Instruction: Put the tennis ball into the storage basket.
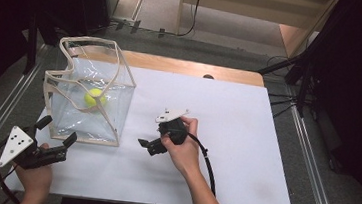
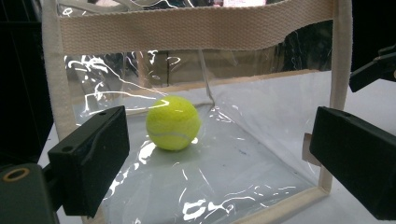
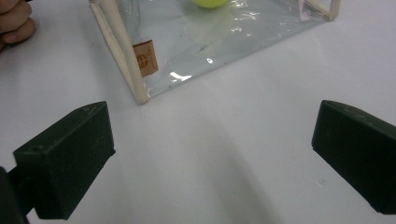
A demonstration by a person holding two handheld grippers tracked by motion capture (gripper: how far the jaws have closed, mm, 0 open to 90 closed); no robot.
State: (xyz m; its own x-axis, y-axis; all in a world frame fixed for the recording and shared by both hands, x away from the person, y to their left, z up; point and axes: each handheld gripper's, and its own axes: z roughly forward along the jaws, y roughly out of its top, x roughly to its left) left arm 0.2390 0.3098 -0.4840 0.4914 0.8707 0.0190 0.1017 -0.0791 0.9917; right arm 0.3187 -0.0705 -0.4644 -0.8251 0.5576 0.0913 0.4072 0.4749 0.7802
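Here's the white table [image 1: 246, 138], and standing on its left part is a clear bag [image 1: 89, 98] with cream webbing trim, open at the top, handles flopping over the rim. Inside, on the bag's floor, sits a yellow-green ball [image 1: 94, 96], resting alone towards the back.

Down at the near left corner, the left tongs [image 1: 56, 130] are spread wide and empty, jaws pointing at the bag's near wall and close to it. In the left gripper view the two black jaws frame the ball [image 2: 173, 122] through the clear plastic, with the cream strap of the bag [image 2: 196, 28] running across the top. Nothing between the jaws touches them.

Over to the middle: the right tongs [image 1: 150, 147] lie low over the table, just right of the bag's near corner, the right hand [image 1: 182, 150] wrapped around the body, cable trailing back along the forearm. In the right gripper view the jaws are also wide apart and empty, bare table [image 3: 224, 154] between them, the bag's corner [image 3: 135, 70] with a small brown tag [image 3: 145, 58] ahead, apart from the jaws.
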